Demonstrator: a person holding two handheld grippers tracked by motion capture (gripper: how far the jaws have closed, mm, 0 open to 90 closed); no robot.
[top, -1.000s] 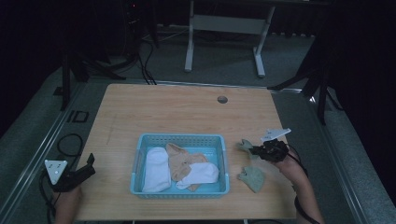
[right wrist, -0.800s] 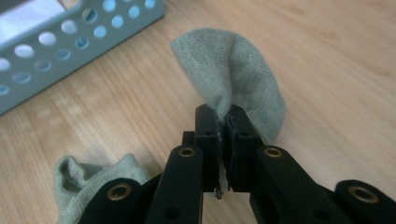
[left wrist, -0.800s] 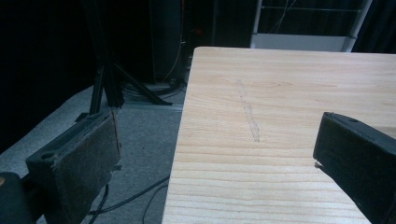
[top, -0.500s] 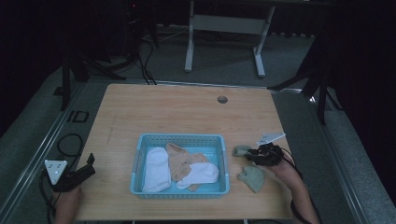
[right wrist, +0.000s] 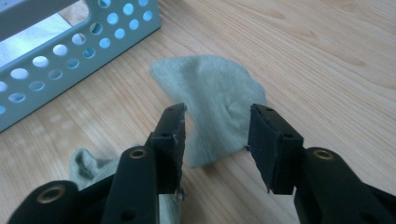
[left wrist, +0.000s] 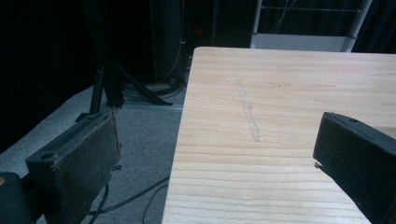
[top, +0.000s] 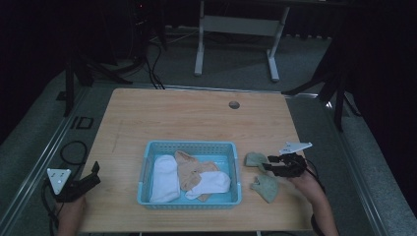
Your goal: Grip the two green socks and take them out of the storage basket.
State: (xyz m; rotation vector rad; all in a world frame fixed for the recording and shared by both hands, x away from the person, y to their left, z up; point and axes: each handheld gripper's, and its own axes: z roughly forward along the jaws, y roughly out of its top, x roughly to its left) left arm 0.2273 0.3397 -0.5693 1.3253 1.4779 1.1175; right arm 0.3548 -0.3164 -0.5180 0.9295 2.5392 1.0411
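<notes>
Green sock released beside the basket

My right hand-held gripper (right wrist: 215, 140) has just been opening; the pale green sock (right wrist: 212, 100) lies flat on the worktop (right wrist: 327, 56) between and beyond its parted jaws, right of the blue basket (right wrist: 70, 51).

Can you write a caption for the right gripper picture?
Right gripper, jaws just opening, over a green sock on the table beside the blue basket.
</notes>
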